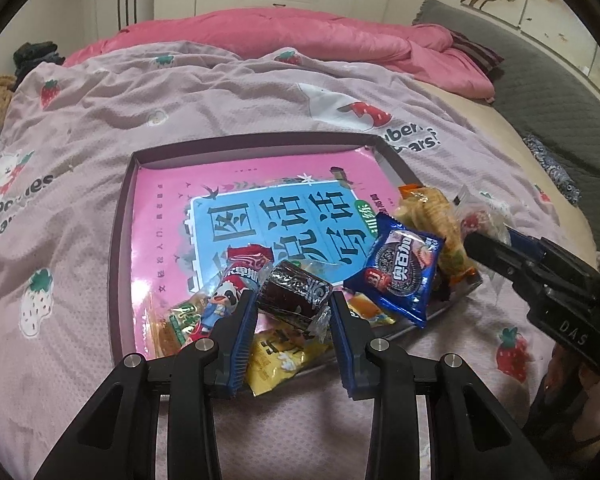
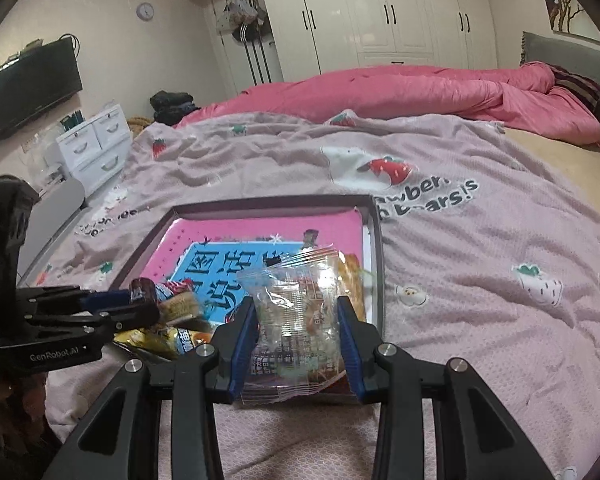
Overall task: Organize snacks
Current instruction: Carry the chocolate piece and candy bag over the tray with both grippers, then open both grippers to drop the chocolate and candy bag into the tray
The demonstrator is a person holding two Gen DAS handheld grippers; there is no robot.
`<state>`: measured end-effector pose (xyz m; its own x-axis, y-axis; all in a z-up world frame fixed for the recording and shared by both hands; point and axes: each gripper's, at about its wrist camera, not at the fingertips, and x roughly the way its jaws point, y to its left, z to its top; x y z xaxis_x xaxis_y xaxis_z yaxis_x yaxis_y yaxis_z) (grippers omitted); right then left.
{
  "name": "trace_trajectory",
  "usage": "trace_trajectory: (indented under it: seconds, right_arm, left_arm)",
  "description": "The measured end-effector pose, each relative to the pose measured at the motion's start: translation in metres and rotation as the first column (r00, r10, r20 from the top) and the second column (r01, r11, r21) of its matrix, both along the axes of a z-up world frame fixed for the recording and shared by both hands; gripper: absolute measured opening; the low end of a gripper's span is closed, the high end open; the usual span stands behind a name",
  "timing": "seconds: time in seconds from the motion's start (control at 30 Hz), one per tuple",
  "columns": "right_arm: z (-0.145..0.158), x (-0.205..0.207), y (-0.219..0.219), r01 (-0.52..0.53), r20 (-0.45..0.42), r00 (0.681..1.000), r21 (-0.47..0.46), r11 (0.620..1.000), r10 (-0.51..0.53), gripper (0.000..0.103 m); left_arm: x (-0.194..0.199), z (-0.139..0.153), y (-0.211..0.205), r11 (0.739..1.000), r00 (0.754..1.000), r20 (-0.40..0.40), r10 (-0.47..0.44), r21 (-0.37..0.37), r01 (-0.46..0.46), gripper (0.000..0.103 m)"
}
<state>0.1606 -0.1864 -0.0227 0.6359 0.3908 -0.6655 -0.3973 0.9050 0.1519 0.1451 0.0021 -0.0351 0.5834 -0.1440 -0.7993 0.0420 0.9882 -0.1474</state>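
A shallow dark-rimmed tray (image 1: 121,220) lies on the bed with a pink and blue book inside it. Several snack packets are piled at its near edge. My left gripper (image 1: 292,309) is shut on a dark brown wrapped cake (image 1: 294,292) just above that pile. Beside it lie a blue cookie packet (image 1: 400,272), a red cartoon packet (image 1: 236,280) and a yellow packet (image 1: 276,356). My right gripper (image 2: 297,310) is shut on a clear crinkly snack bag (image 2: 296,320) over the tray's near right corner (image 2: 374,280). In the right wrist view, the left gripper (image 2: 148,304) shows at the left.
The tray rests on a pale pink strawberry-print blanket (image 2: 480,260). A rolled pink quilt (image 2: 400,88) lies across the far side of the bed. White drawers (image 2: 96,148) and a wall TV (image 2: 32,88) stand to the left, with wardrobes behind.
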Motion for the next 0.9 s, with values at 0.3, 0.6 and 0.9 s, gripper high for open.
trace_trajectory:
  seconds: [0.3, 0.6, 0.9]
  right_arm:
    - [-0.004, 0.000, 0.031, -0.103, 0.039, 0.994, -0.018, 0.994, 0.104, 0.040]
    - [-0.015, 0.005, 0.067, -0.202, 0.048, 0.977, -0.070, 0.977, 0.206, 0.040]
    - [-0.026, 0.008, 0.079, -0.241, 0.024, 0.969, -0.095, 0.966, 0.244, 0.040]
  left_arm:
    - [0.005, -0.004, 0.005, 1.000, 1.000, -0.003, 0.006, 0.003, -0.006, 0.037]
    - [0.009, -0.006, 0.012, 1.000, 1.000, -0.003, 0.017, -0.002, -0.017, 0.037]
    - [0.009, -0.007, 0.013, 1.000, 1.000, -0.004, 0.018, -0.003, -0.018, 0.037]
